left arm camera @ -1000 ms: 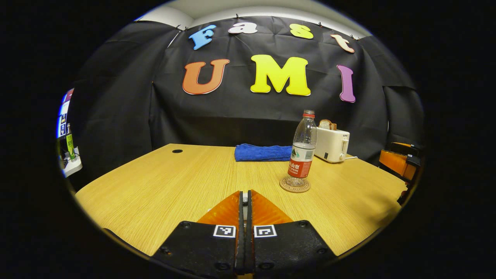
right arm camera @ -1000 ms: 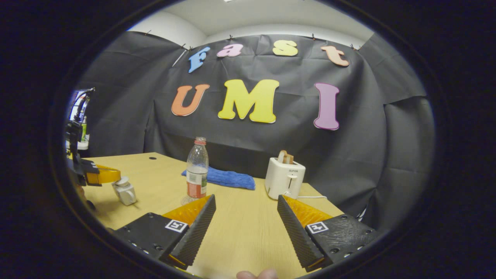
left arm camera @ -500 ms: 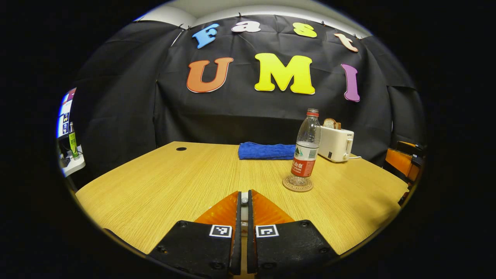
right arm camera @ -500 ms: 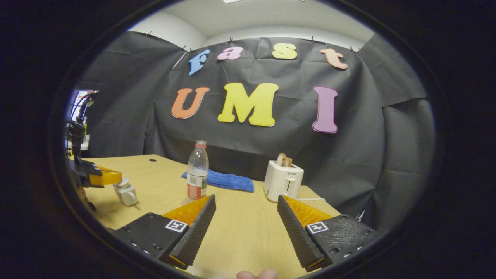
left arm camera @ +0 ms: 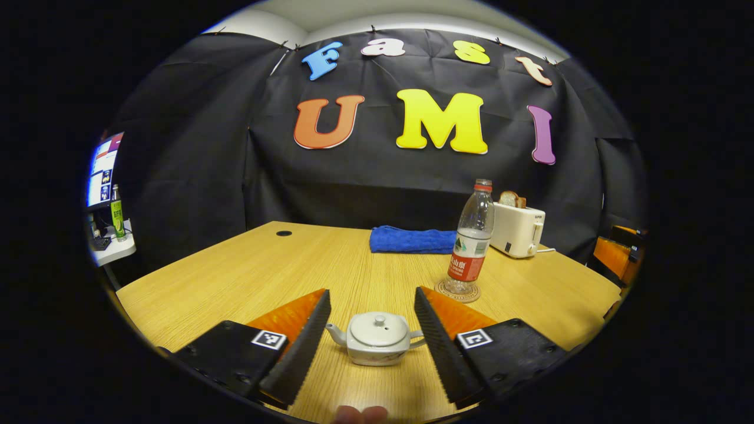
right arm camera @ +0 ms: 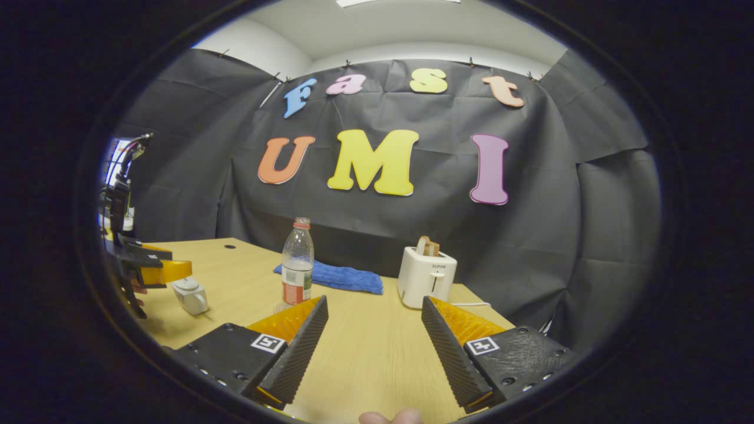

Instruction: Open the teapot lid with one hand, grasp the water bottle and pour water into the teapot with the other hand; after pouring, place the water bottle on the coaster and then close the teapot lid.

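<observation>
Left gripper (left arm camera: 372, 335) fingers spread wide, lidded teapot (left arm camera: 377, 338) between them untouched; right gripper (right arm camera: 372, 341) fingers apart, holding nothing.

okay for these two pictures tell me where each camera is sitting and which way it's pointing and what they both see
Left gripper view: rides on the left gripper, low over the table, facing the booth wall; its open fingers flank the teapot, and a fingertip shows at the bottom edge.
Right gripper view: rides on the right gripper, farther right, facing the wall; its fingers stand open on nothing, the left gripper shows far left.
Shared: teapot, water bottle on its coaster, blue towel, toaster.
</observation>
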Tool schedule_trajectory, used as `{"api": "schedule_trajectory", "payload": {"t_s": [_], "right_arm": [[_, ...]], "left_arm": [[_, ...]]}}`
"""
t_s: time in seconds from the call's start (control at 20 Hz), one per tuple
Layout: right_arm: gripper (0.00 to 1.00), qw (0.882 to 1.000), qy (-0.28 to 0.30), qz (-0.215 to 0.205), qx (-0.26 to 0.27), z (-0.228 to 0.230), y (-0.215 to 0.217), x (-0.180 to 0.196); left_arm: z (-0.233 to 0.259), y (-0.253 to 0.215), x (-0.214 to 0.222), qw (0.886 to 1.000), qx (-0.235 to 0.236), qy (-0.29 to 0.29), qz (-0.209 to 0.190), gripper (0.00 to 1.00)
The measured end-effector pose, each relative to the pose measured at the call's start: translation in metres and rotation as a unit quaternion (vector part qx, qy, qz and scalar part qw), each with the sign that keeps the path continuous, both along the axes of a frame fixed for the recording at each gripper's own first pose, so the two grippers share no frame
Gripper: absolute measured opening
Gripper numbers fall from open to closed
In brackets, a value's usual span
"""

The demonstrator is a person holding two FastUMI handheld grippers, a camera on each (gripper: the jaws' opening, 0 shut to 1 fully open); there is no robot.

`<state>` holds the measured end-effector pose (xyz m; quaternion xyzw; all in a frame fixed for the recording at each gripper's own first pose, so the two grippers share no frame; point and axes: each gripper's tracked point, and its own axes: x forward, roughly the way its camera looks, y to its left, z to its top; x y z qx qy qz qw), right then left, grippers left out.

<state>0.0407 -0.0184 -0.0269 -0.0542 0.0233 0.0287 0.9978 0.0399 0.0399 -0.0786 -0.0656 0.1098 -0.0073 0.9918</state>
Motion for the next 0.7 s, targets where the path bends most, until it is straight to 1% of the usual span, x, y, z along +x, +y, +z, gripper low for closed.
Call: {"api": "schedule_trajectory", "payload": {"t_s": [0.05, 0.2, 0.35, 0.4, 0.45, 0.5, 0.55, 0.6, 0.7], "right_arm": [[0.94, 1.000, 0.000, -0.004, 0.004, 0.001, -0.001, 0.000], [0.95, 0.999, -0.008, -0.008, 0.032, 0.014, 0.000, -0.006], [0.95, 0.997, -0.027, -0.006, 0.067, 0.041, 0.006, -0.020], [0.98, 0.997, -0.035, -0.003, 0.074, 0.048, 0.008, -0.026], [0.95, 0.996, -0.041, -0.001, 0.078, 0.053, 0.009, -0.033], [0.98, 0.996, -0.045, -0.001, 0.083, 0.057, 0.010, -0.040], [0.95, 0.995, -0.046, -0.002, 0.085, 0.059, 0.010, -0.047], [0.97, 0.995, -0.045, -0.001, 0.084, 0.057, 0.010, -0.053], [0.95, 0.995, -0.051, 0.001, 0.085, 0.062, 0.005, -0.068]], "left_arm": [[0.009, 0.004, 0.000, 1.000, 0.001, -0.013, 0.009, 1.00], [0.050, 0.007, -0.009, 0.999, 0.009, -0.048, 0.022, 1.00], [0.087, -0.009, -0.026, 0.997, 0.019, -0.076, 0.016, 1.00], [0.096, -0.013, -0.033, 0.996, 0.023, -0.080, 0.018, 1.00], [0.106, -0.021, -0.040, 0.996, 0.025, -0.088, 0.016, 1.00], [0.113, -0.031, -0.048, 0.995, 0.027, -0.099, 0.012, 1.00], [0.118, -0.039, -0.055, 0.994, 0.031, -0.108, 0.010, 0.99], [0.118, -0.045, -0.062, 0.993, 0.037, -0.108, 0.008, 1.00], [0.123, -0.057, -0.075, 0.992, 0.043, -0.115, 0.004, 1.00]]}}
